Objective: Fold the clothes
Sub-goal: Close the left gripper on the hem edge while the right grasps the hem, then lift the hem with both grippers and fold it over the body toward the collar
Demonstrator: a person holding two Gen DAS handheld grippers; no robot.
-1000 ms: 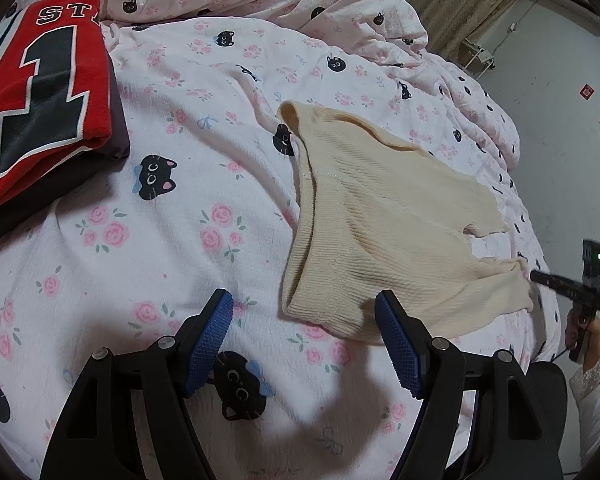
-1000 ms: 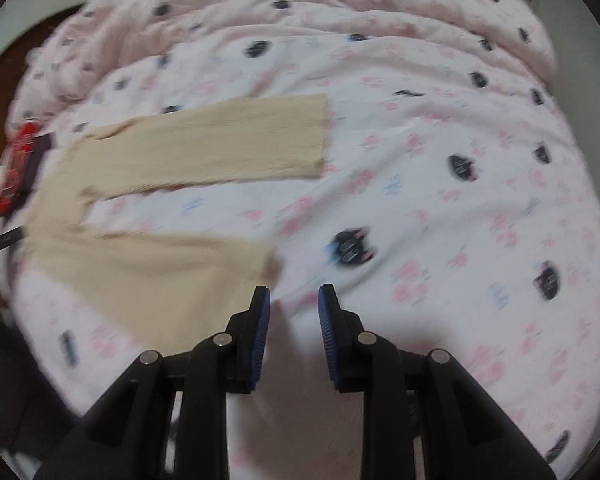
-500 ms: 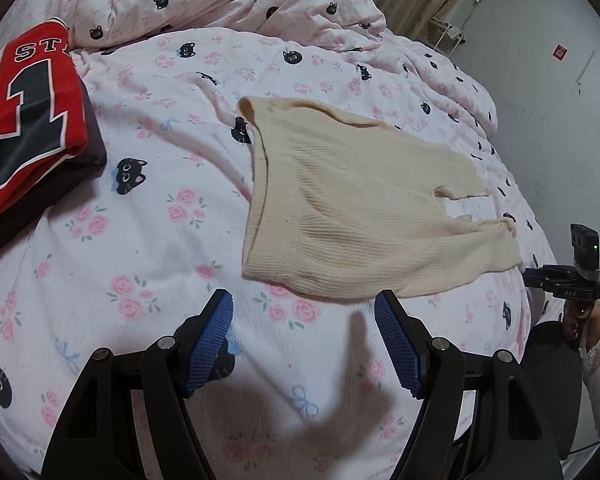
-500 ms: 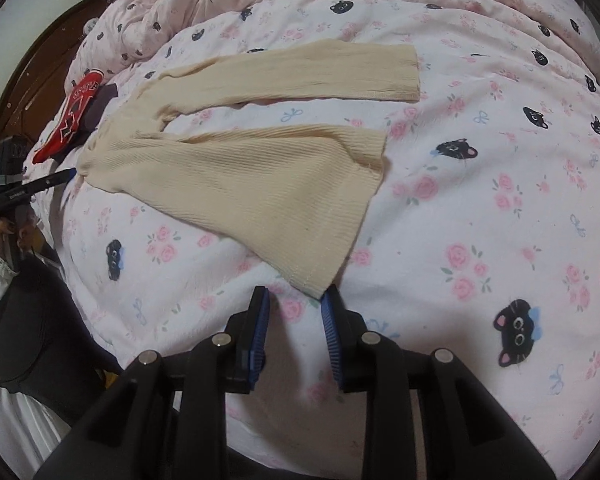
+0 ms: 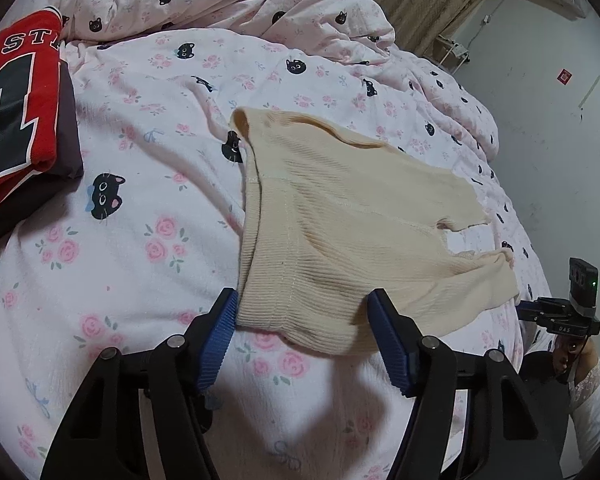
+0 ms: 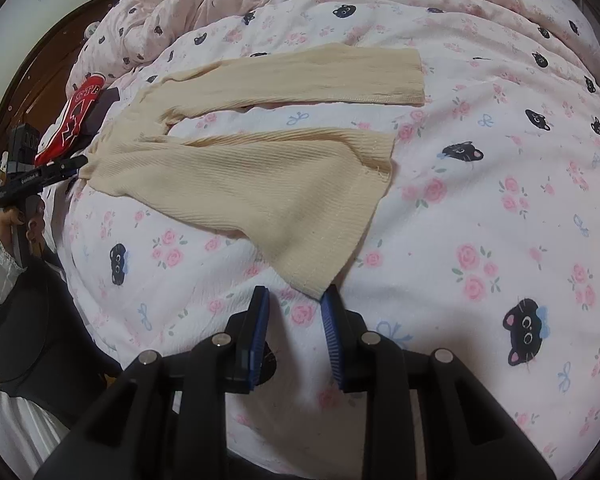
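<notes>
The cream ribbed-knit trousers (image 6: 260,184) lay flat, legs apart, near the bed's front edge on the pink cat-print duvet (image 6: 500,160); they looked soft, light and limp. The left gripper (image 5: 302,332) gaped wide at the waistband corner; the right gripper (image 6: 294,308), narrowly parted, nosed a hem corner, both empty.

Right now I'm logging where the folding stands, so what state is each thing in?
cream ribbed trousers: spread flat on the bed, legs apart, unfolded.
red jersey: folded, stacked on a dark garment.
left tongs: open wide, astride the waistband corner, not gripping.
right tongs: open narrowly, at the near leg's hem corner, not gripping.
floral duvet: spread out, rumpled at the far side.
</notes>
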